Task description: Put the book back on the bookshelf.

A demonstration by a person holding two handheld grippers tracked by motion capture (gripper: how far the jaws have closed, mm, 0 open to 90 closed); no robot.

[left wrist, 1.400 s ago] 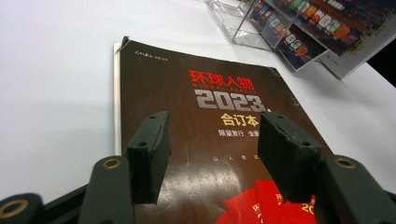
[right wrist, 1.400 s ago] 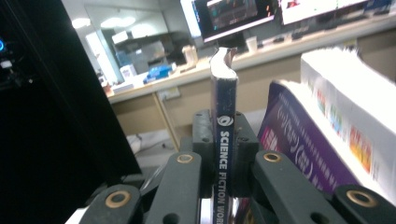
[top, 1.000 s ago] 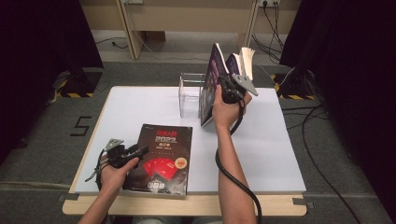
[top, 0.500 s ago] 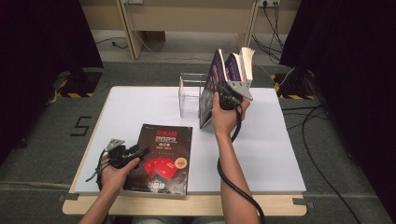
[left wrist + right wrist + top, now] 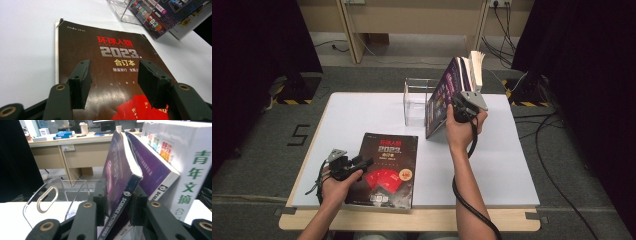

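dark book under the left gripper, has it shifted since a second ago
No. In the high view the dark book lies at the same spot near the table's front edge, the left gripper over its left side.

books (image 5: 455, 90) lean right of the clear stand (image 5: 418, 102).

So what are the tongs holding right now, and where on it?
Right tongs straddle the spine of the purple magazine, jaws just opening. Left tongs are open over the dark 2023 magazine, holding nothing.
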